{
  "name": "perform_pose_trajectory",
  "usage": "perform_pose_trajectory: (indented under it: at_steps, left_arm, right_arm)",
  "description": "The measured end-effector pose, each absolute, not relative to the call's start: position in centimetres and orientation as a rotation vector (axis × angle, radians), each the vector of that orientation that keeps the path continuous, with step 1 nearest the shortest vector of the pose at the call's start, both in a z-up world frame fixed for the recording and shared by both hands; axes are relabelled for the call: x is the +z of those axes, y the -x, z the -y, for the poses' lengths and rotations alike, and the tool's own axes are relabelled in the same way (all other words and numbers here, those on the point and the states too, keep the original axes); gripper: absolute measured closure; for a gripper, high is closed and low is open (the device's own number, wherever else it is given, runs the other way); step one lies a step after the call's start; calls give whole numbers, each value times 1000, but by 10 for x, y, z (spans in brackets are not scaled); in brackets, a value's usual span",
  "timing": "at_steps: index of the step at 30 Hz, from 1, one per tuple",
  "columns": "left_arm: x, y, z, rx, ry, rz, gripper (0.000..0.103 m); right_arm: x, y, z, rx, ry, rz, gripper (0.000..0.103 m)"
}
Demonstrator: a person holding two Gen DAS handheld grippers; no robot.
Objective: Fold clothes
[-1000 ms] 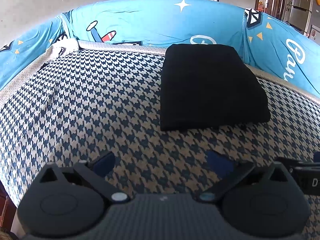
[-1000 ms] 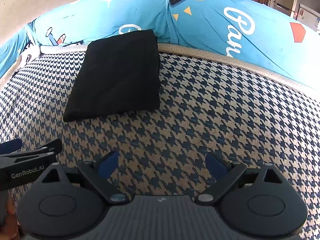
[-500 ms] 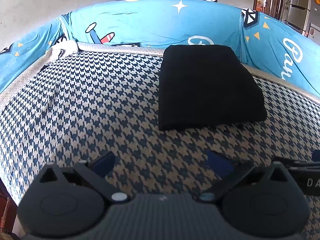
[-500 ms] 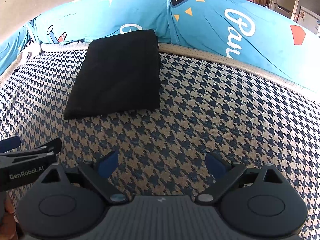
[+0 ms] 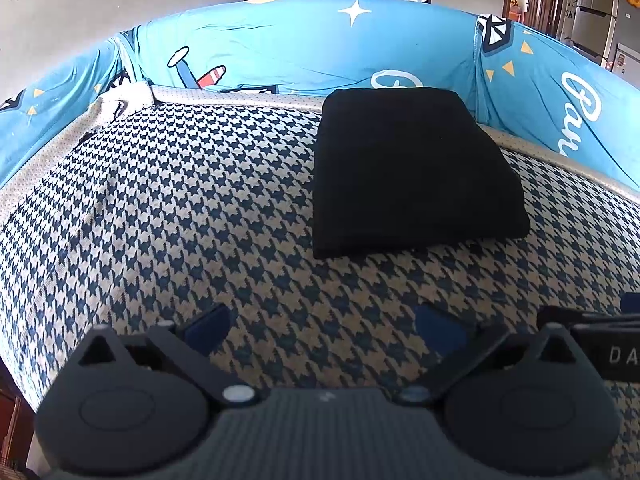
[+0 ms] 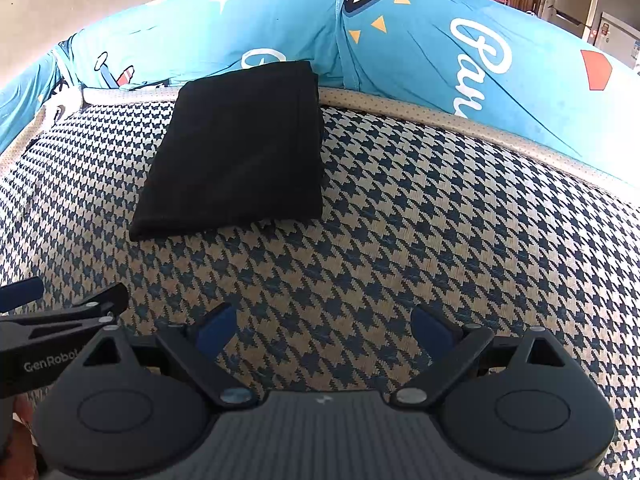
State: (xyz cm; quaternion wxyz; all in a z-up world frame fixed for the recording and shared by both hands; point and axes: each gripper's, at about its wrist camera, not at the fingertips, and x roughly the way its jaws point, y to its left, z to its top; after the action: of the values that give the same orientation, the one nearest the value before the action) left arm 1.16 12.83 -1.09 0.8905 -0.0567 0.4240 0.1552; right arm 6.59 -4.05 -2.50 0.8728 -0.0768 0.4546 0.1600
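Matt black cloth garment [image 5: 412,168]; woven houndstooth cover [image 5: 180,208].

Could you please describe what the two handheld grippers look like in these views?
Both are matte black. The left gripper and right gripper each have a ribbed grey-black body, two round disc housings with triangular cut-outs, angled link arms with silver pivot pins, and blue-padded fingers. White "GenRobot" lettering marks the left one's side in the right wrist view.
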Motion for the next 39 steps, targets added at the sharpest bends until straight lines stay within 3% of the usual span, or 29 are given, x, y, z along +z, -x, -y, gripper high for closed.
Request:
perform_pose_trajectory:
  at_steps: [39]
  left_arm:
    - [-20, -10, -127, 334, 126, -924, 0]
  right_arm:
    - [-28, -69, 40, 321, 151, -958, 8]
